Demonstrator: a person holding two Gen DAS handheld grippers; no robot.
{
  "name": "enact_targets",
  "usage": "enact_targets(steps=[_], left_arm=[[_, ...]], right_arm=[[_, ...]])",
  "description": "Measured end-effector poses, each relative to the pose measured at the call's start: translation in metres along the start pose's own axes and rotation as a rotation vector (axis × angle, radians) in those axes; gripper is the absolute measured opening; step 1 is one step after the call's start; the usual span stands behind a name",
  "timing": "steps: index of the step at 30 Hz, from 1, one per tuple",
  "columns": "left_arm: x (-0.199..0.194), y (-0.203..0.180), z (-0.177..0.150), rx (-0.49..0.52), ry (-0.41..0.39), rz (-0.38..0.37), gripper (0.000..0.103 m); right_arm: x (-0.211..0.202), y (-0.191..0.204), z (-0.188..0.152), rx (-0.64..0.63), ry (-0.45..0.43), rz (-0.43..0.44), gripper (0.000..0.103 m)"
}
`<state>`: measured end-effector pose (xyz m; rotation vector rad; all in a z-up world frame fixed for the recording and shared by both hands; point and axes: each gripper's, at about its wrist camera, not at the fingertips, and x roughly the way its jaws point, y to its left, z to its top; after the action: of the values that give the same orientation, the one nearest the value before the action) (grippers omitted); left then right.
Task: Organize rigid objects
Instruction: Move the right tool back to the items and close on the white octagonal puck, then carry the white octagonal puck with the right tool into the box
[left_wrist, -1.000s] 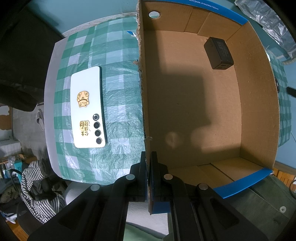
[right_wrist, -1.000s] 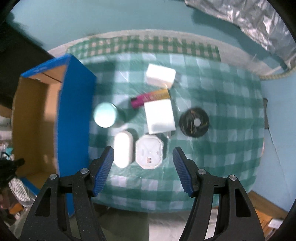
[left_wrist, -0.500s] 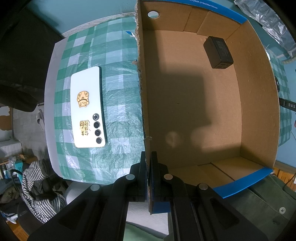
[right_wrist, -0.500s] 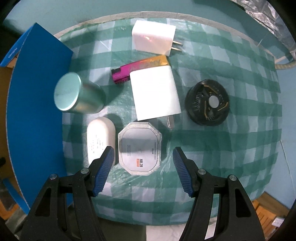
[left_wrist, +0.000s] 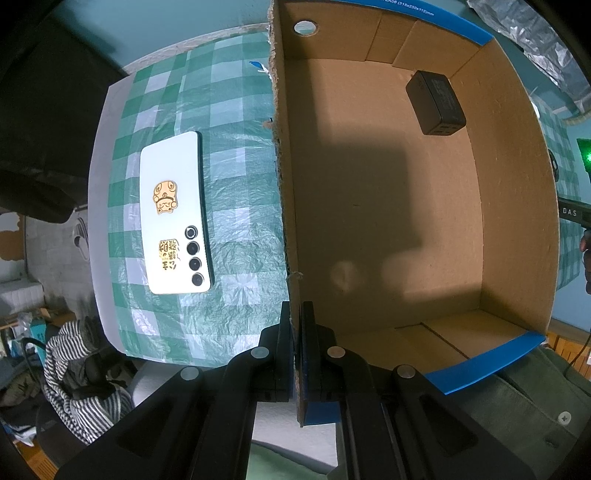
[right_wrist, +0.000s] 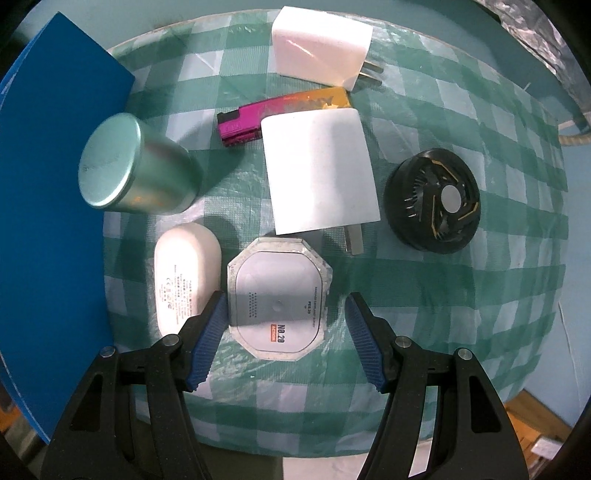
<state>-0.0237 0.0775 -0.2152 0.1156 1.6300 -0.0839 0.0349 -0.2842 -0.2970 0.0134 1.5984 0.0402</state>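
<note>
While clamped shut on the cardboard box (left_wrist: 286, 221) wall by the left gripper (left_wrist: 298, 354), right gripper (right_wrist: 284, 325) open, fingers (right_wrist: 208, 325) straddling the octagonal case (right_wrist: 277, 291) on the counter (right_wrist: 443, 295), not touching.

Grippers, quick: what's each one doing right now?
Left gripper: shut on the cardboard box wall.
Right gripper: open, holding nothing, jaws on either side of the octagonal device, not pressing on it.

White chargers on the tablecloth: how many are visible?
2. One charger lies at the far edge; the other charger lies in the middle, just beyond the octagonal case. More may be hidden out of view.
</note>
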Motion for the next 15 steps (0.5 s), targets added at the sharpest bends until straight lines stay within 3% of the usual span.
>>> enact_targets(steps=[3,5,15], left_arm=[[0.0,0.0,0.0,-0.001,0.0,-0.001,0.003],[0.0,0.0,0.0,-0.001,0.0,0.0,0.003],[0.0,0.0,0.0,0.0,0.001,0.0,0.003]], right_arm=[[0.009,-0.001,-0.007,0.005,0.02,0.002,0.062],[0.012,0.001,-0.002,0.013,0.02,0.004,0.054],[0.016,-0.02,-0.002,0.061,0.03,0.016,0.055]])
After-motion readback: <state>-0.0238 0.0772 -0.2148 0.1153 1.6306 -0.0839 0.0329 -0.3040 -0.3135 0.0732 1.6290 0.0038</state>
